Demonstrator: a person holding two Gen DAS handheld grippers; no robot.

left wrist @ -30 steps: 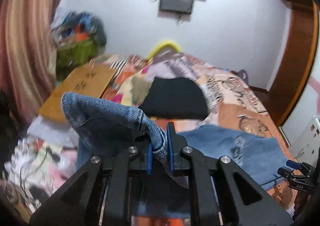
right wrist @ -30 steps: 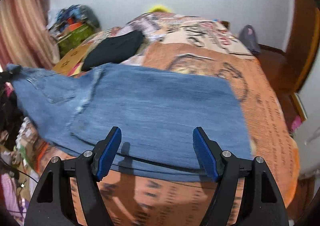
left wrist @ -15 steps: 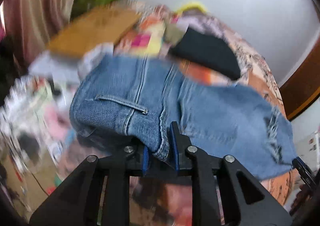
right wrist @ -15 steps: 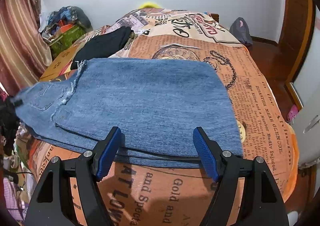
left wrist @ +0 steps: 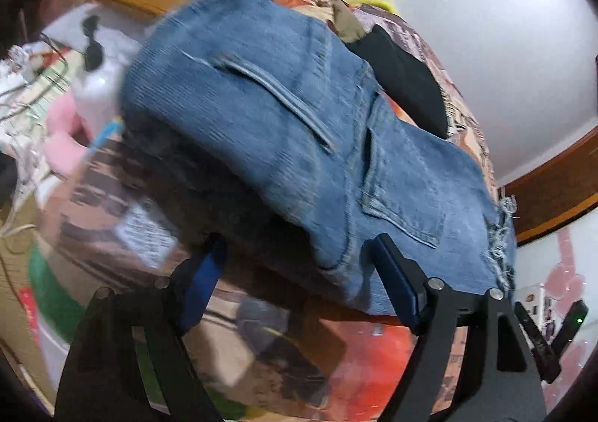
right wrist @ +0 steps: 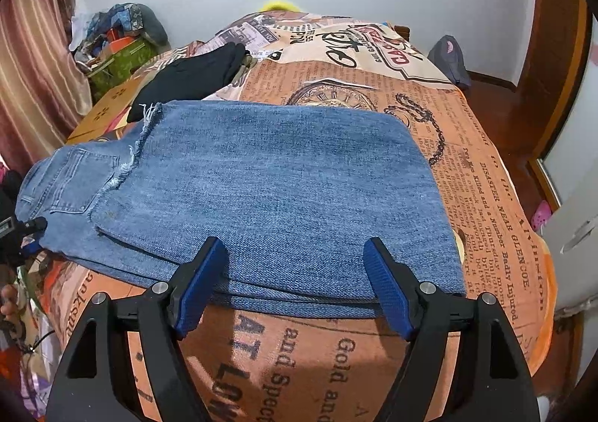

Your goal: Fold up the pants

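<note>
denim pants (right wrist: 284,183) folded flat, frayed hem.

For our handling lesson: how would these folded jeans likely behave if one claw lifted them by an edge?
The jeans would probably droop: soft denim, draped over the bed. The stacked layers would likely slide apart and unfold. Several thick layers suggest some weight.

A bed with an orange newspaper-print cover (right wrist: 486,175) carries the things. On it lie the folded blue jeans (right wrist: 284,190), spread flat near the front edge, and a black garment (right wrist: 187,78) just behind them, toward the far left side.
</note>
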